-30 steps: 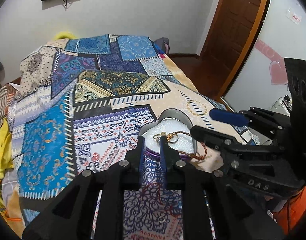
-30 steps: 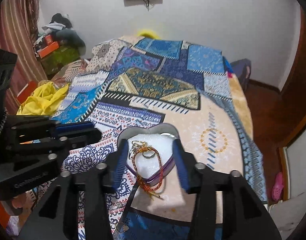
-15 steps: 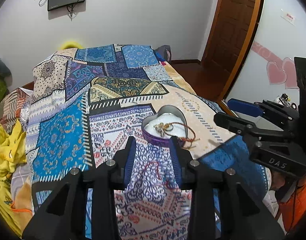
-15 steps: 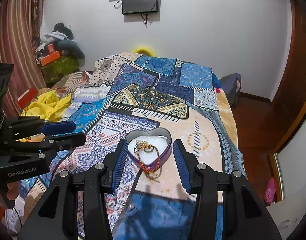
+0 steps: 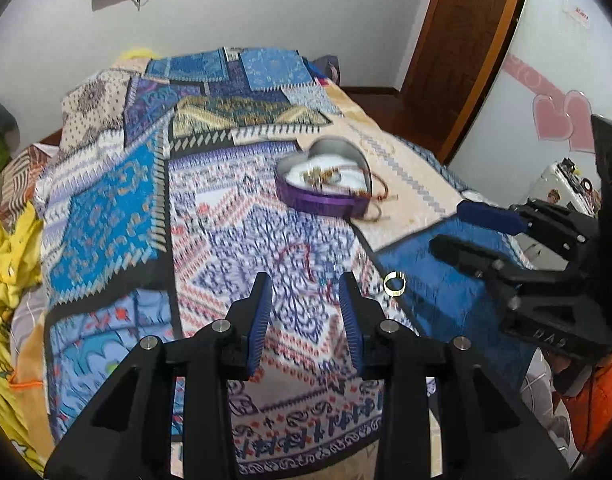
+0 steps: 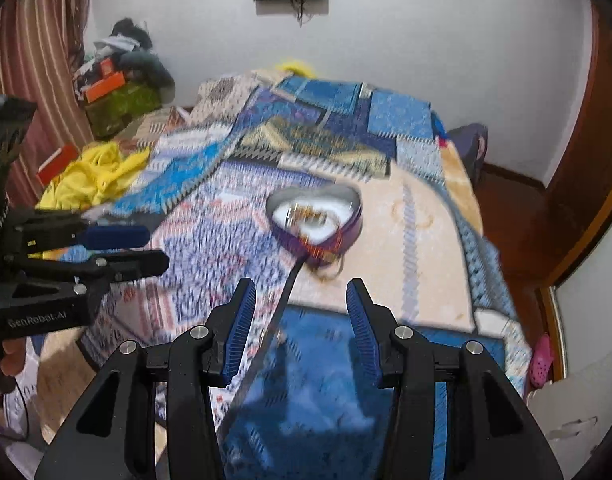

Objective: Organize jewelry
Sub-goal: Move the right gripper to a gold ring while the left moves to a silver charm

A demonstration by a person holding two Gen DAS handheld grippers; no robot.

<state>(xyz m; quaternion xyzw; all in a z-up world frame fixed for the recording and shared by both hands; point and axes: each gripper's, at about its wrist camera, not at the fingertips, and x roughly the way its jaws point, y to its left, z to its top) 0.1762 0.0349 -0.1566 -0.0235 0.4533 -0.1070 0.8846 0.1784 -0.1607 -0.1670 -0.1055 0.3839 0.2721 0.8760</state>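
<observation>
A purple heart-shaped tin [image 5: 323, 184] sits on the patchwork bedspread [image 5: 118, 208] with gold jewelry and a red-brown cord bracelet [image 5: 375, 198] spilling over its rim. The tin also shows in the right wrist view [image 6: 317, 224], blurred. A gold ring [image 5: 394, 282] lies on the blue patch near the bed's front. A thin red string [image 5: 302, 256] lies on the quilt ahead of my left gripper [image 5: 306, 308], which is open and empty, pulled back from the tin. My right gripper [image 6: 302, 328] is open and empty, also well short of the tin.
Yellow clothes [image 6: 90, 172] lie at the bed's left side. A wooden door [image 5: 461, 40] stands at the right. A cluttered pile [image 6: 122, 76] fills the far left corner. The bed's front edge [image 5: 306, 456] is just below the grippers.
Both grippers have pulled back from the heart tin toward the bed's front edge. The left gripper's jaws have opened wider. The gold ring has come into view.
</observation>
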